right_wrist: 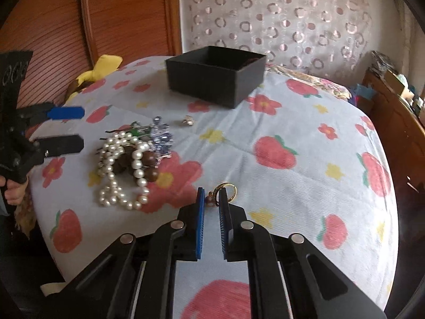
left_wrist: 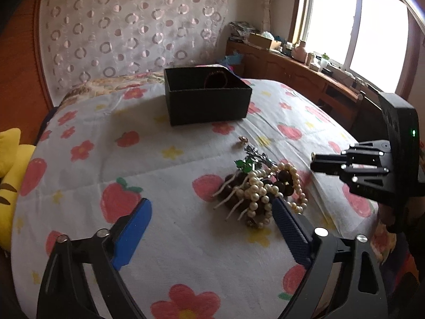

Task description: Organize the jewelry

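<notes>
A pile of jewelry lies on the flowered bedspread (left_wrist: 79, 122): a pearl necklace (left_wrist: 255, 191) (right_wrist: 119, 164), dark brown beads (right_wrist: 150, 159) and a silver and green brooch (left_wrist: 252, 159) (right_wrist: 159, 135). My left gripper (left_wrist: 209, 210) (right_wrist: 66, 130) stands open just before the pile, its right finger beside the pearls. My right gripper (right_wrist: 212, 195) (left_wrist: 316, 162) is shut on a gold ring (right_wrist: 229, 188) at its tips. A small gold trinket (left_wrist: 243, 140) (right_wrist: 188, 120) lies alone. The open black box (left_wrist: 207, 106) (right_wrist: 215, 82) holds a dark bead bracelet (left_wrist: 215, 79).
A yellow plush toy (left_wrist: 10, 164) (right_wrist: 103, 66) lies at the bed's left edge by the wooden headboard (right_wrist: 127, 13). A patterned curtain (left_wrist: 127, 26) hangs behind the box. A cluttered wooden dresser (left_wrist: 292, 61) runs under the window on the right.
</notes>
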A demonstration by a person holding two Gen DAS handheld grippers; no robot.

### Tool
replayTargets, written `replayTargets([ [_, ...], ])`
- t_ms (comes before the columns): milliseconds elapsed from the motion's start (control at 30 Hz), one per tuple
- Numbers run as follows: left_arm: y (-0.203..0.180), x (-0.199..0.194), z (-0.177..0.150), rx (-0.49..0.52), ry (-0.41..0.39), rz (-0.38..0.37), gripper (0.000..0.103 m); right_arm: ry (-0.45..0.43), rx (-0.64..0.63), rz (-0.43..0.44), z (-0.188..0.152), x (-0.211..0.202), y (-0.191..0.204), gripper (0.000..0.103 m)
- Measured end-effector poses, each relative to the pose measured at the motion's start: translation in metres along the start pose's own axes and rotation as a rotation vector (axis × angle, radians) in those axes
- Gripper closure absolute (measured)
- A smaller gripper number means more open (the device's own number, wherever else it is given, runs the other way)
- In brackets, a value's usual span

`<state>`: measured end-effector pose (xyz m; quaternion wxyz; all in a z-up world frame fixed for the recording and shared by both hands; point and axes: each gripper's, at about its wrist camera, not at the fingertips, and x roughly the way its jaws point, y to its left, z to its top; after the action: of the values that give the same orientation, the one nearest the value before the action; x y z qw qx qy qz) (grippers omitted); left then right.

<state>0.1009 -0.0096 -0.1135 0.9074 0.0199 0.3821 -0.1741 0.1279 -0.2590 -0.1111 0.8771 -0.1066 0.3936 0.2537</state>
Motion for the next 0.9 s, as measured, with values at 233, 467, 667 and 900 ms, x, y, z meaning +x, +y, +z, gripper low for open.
replayTargets([
  [233, -0.010, 0.006, 0.002, 0.006, 0.030, -0.075, 0.065, -0.010, 0.010, -0.021, -0.003, 0.000, -0.008, 0.091],
  [467, -0.038, 0.013, 0.025, 0.057, 0.027, -0.135, 0.065, -0.007, 0.003, -0.062, -0.004, 0.001, -0.015, 0.091],
  [667, -0.068, 0.018, 0.023, 0.099, 0.054, -0.195, 0.078, -0.009, 0.032, -0.055, -0.005, 0.002, -0.024, 0.091],
  [900, -0.087, 0.037, 0.003, 0.171, 0.148, -0.161, 0.080, -0.010, 0.026, -0.051, -0.005, 0.003, -0.024, 0.091],
])
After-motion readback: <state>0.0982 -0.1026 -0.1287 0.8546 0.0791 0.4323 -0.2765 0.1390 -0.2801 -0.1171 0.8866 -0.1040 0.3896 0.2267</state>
